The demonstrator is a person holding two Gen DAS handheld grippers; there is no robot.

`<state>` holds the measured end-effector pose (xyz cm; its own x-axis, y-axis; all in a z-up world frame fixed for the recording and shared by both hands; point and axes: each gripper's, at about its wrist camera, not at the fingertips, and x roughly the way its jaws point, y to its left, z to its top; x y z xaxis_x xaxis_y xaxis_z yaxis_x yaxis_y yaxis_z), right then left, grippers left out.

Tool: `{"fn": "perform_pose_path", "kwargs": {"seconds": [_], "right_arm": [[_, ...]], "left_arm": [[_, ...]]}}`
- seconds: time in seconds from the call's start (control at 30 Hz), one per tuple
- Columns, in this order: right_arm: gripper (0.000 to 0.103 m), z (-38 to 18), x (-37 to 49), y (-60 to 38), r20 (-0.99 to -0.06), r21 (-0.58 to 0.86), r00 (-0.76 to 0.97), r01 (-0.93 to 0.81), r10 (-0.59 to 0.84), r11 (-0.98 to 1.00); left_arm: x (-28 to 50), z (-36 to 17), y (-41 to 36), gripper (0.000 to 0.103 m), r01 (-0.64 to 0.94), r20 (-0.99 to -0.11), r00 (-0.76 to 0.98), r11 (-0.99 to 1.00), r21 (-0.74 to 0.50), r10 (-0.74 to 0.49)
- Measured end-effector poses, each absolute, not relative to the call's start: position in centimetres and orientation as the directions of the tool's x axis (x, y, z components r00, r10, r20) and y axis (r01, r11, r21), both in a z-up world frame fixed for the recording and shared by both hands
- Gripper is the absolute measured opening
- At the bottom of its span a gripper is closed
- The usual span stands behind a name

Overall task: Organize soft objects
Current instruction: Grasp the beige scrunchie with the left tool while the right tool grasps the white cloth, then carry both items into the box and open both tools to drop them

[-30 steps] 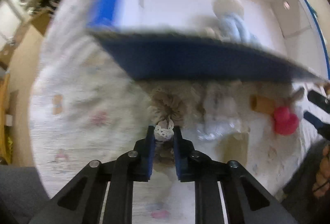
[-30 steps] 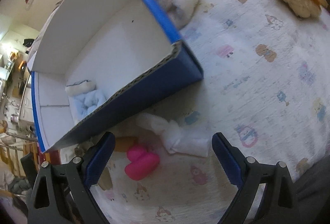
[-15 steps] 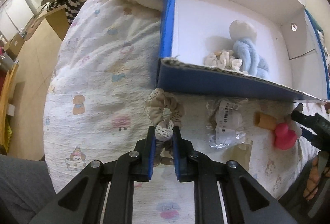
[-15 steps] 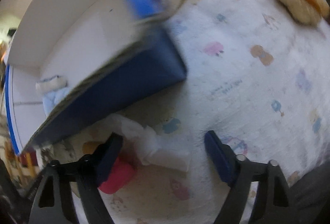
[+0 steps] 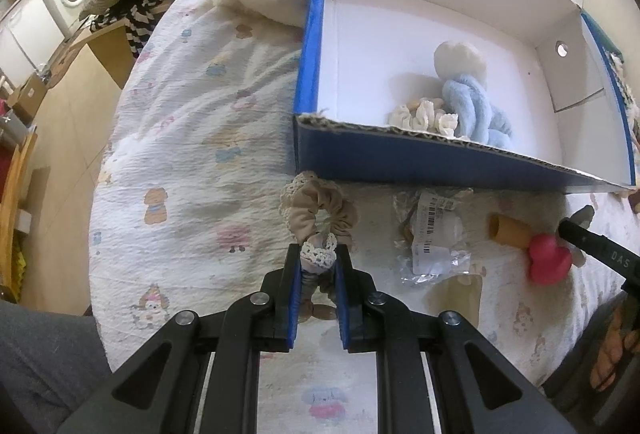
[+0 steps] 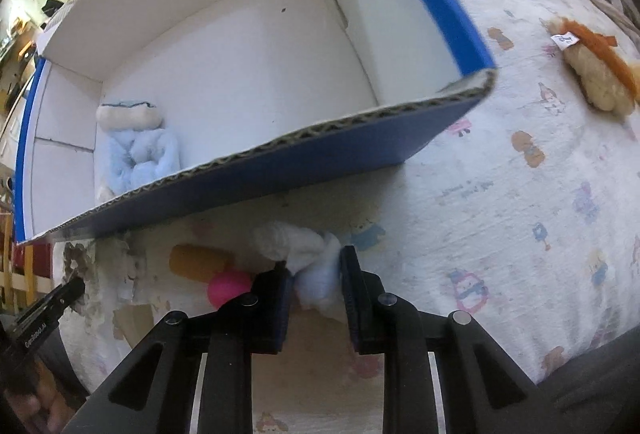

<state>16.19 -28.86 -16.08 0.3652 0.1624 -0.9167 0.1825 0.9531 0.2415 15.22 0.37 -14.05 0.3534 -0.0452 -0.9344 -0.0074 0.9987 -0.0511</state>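
We hold both pieces just short of the box [image 5: 420, 158] — left gripper [image 5: 318, 266] clamped on the scrunchie [image 5: 318, 210], right gripper [image 6: 314, 282] pinching the white cloth [image 6: 296, 246] (box wall directly ahead).

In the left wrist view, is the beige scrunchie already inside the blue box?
No: the beige scrunchie lies on the bedspread outside the blue box, pinched by the left gripper.
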Motion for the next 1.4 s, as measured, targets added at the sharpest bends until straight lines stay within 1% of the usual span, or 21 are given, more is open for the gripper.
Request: {"fn": "perform_pose_path", "kwargs": {"seconds": [0.2, 0.3, 0.63, 0.73, 1.0, 1.2, 1.4], "right_arm": [[0.025, -15.5, 15.4, -28.1, -0.899, 0.248, 0.408, 0.175, 0.159, 0.953], [0.025, -14.8, 14.5, -27.6, -0.888, 0.258, 0.431, 0.171, 0.163, 0.951], [0.025, -11.0, 12.1, -27.6, -0.833, 0.305, 0.51, 0.099, 0.214, 0.947], [0.025, -9.6, 11.5, -27.6, -0.807, 0.304, 0.552, 0.081, 0.211, 0.949], [0.025, -5.5, 11.0, -27.8, -0.715, 0.328, 0.657, 0.012, 0.24, 0.944], [0.025, -3.7, 12.7, -27.5, -0.688, 0.336, 0.675, -0.03, 0.267, 0.942], [0.025, -2.3, 15.8, -27.0, -0.668, 0.346, 0.682, -0.069, 0.297, 0.936]], "left_arm": [[14.9, -13.7, 0.5, 0.014, -0.008, -0.932, 0.36, 0.999, -0.052, -0.046], [14.7, -13.5, 0.3, 0.014, 0.002, -0.93, 0.367, 0.999, -0.032, -0.03], [13.6, -12.3, 0.5, 0.014, -0.028, -0.918, 0.396, 0.999, -0.017, -0.005], [13.1, -11.2, 1.4, 0.014, -0.067, -0.905, 0.426, 0.996, -0.052, -0.019], [11.3, -7.3, 1.6, 0.014, -0.11, -0.836, 0.548, 0.993, -0.051, 0.018], [12.4, -3.3, 0.9, 0.014, -0.091, -0.78, 0.625, 0.994, -0.063, 0.008], [15.1, -1.1, -0.4, 0.014, -0.063, -0.769, 0.639, 0.994, -0.084, -0.025]]}}
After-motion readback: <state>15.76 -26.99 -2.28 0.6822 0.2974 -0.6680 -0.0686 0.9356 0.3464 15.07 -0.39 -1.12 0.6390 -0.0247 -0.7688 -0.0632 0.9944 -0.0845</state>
